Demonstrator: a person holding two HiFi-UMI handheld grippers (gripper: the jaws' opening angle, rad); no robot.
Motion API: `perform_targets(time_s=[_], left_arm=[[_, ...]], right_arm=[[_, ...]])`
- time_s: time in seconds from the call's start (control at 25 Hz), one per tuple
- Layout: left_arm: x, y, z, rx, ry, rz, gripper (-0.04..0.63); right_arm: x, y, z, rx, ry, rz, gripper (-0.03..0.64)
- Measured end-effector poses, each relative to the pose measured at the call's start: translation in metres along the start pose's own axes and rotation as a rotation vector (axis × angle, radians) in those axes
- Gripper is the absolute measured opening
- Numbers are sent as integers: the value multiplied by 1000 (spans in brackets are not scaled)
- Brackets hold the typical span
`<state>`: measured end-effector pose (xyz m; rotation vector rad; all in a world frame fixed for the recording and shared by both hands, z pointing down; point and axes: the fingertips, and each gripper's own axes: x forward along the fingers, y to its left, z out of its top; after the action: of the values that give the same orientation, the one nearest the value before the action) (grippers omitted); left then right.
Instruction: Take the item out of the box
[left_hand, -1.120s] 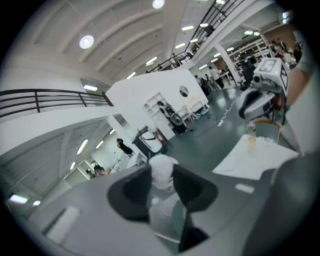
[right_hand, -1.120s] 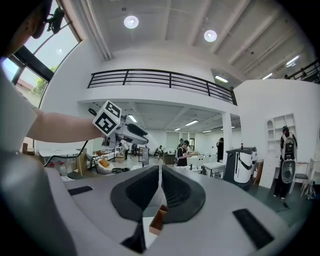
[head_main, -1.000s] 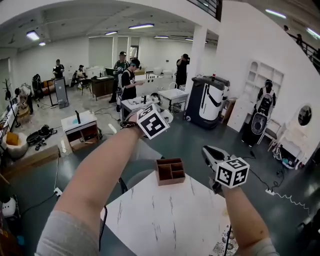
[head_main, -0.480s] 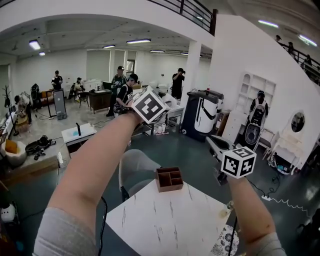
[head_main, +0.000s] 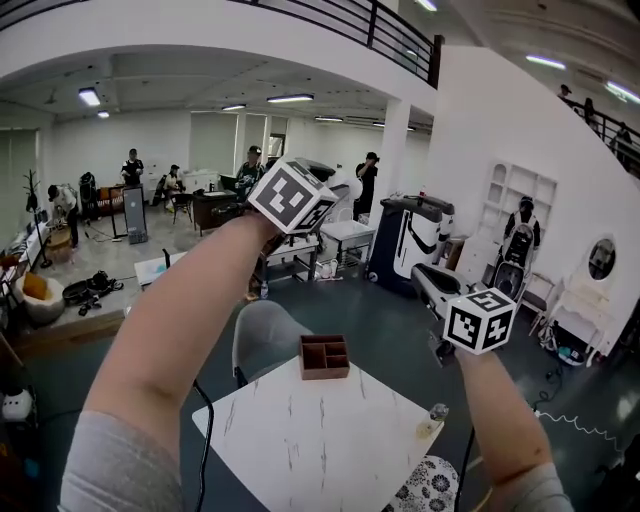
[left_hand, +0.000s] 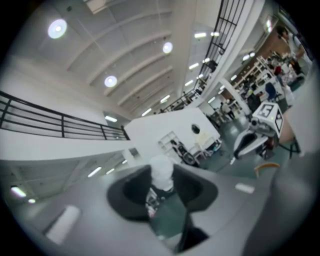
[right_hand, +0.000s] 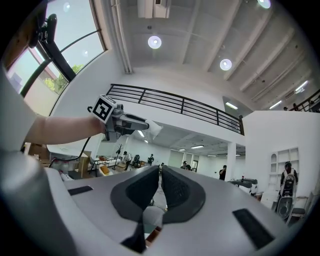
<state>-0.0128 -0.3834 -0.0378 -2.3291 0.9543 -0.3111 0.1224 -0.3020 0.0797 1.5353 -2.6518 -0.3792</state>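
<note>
High above the counter (head_main: 300, 440), your left tool (head_main: 325, 190) clamps the white item (left_hand: 162, 172), well clear of the brown compartment box (head_main: 324, 356) below. Your right tool (head_main: 428, 280) is narrow, jaws nearly touching, nothing between. Removal looks done; next, lower the item and set it down beside the box.

Two tongs, the left tongs (head_main: 338, 188) and the right tongs (head_main: 422, 278); one white item (left_hand: 162, 172), one brown box (head_main: 324, 356), one table (head_main: 300, 440), one grey chair (head_main: 262, 335) at its far left.
</note>
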Motion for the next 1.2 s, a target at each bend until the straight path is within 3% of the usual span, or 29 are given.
perform_targets(time_s=[0.24, 0.64, 0.84, 1.2], left_arm=[[-25, -72, 59, -67, -55, -2, 144], [-66, -201, 122, -78, -64, -32, 144], [-90, -235, 117, -97, -38, -22, 144], [-147, -277, 65, -170, -12, -11, 144]], right_arm=[[-70, -13, 12, -19, -25, 53, 9], [-162, -15, 17, -25, -52, 149, 9], [-185, 7, 10, -10, -74, 210, 9], [-202, 70, -23, -47, -45, 279, 9]])
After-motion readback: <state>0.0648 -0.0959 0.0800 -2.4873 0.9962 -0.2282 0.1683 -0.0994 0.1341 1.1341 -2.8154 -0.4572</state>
